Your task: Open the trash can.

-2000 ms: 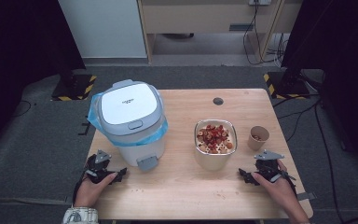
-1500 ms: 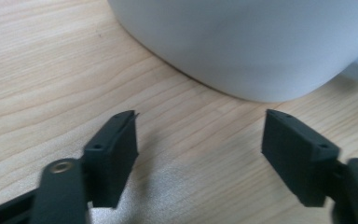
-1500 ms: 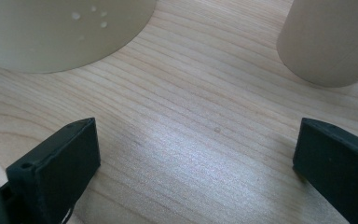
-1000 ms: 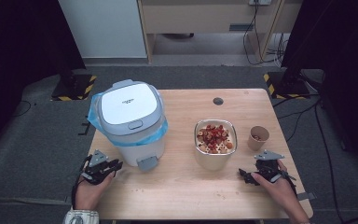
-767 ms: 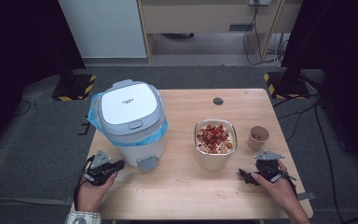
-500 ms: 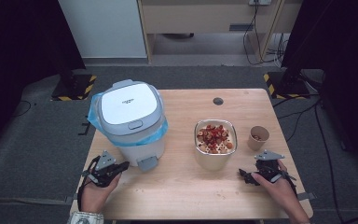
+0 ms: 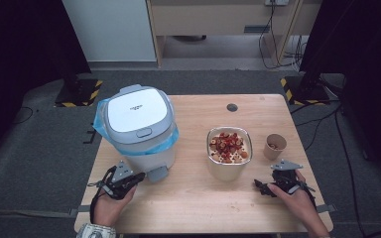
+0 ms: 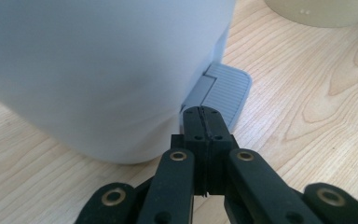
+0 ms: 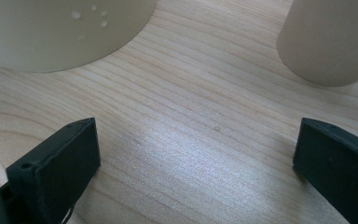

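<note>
A: Our left gripper (image 8: 204, 122) has its jaws pressed together on nothing, tip right at the grey foot pedal (image 8: 224, 93) of the white pedal bin (image 7: 138, 126), left side of the table (image 7: 188, 208).

B: Pedal looks stiff, ribbed plastic, so we'd push its outer end; the bin seems light and might slide. Right gripper (image 9: 191, 161) is spread wide, idle.

1. The tabletop (image 7: 193, 198) is pale wood with a visible grain and a soft sheen.
2. The bin (image 7: 138, 130) looks like smooth, matt grey plastic; its pedal (image 8: 227, 88) is finely ribbed.
3. The bowl (image 7: 229, 148) has a shiny metal rim.
4. The cup (image 7: 275, 146) looks like brown paper.
</note>
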A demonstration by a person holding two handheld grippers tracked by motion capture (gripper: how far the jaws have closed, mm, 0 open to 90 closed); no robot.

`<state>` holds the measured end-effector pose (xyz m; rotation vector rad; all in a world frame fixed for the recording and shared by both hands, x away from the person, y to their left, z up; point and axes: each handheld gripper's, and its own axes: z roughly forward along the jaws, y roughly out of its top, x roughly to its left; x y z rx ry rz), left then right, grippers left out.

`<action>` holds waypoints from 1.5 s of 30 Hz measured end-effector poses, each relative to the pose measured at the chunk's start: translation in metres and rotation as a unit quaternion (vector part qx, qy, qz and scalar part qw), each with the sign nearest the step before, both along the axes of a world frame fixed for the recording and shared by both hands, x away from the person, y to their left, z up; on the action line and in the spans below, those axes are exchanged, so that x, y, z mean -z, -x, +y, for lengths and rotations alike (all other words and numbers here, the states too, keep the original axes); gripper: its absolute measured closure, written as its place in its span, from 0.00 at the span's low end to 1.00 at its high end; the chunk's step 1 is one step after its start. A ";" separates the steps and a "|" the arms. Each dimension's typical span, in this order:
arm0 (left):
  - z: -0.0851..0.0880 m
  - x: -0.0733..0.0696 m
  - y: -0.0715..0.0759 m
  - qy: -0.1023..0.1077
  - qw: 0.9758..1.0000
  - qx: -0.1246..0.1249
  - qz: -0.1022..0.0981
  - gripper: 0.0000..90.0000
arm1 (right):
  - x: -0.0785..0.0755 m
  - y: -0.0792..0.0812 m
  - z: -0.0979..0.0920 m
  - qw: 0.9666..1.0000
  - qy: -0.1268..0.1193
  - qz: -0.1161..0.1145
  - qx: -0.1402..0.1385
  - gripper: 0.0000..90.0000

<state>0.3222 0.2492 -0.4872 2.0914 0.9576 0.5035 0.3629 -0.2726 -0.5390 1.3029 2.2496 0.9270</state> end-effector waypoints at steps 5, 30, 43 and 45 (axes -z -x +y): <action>-0.008 0.001 -0.001 -0.008 1.000 0.007 -0.008 1.00 | 0.000 0.000 0.000 1.000 0.000 0.000 0.000 0.01; -0.039 0.008 -0.012 -0.056 0.997 0.044 -0.024 1.00 | 0.000 0.000 0.000 1.000 -0.001 0.001 0.002 0.01; -0.045 0.014 -0.017 -0.084 0.995 0.040 -0.026 1.00 | 0.000 0.001 -0.001 1.000 -0.001 0.001 0.002 0.01; -0.046 0.014 -0.017 -0.085 0.995 0.038 -0.028 0.99 | 0.000 0.001 -0.001 1.000 -0.001 0.002 0.002 0.01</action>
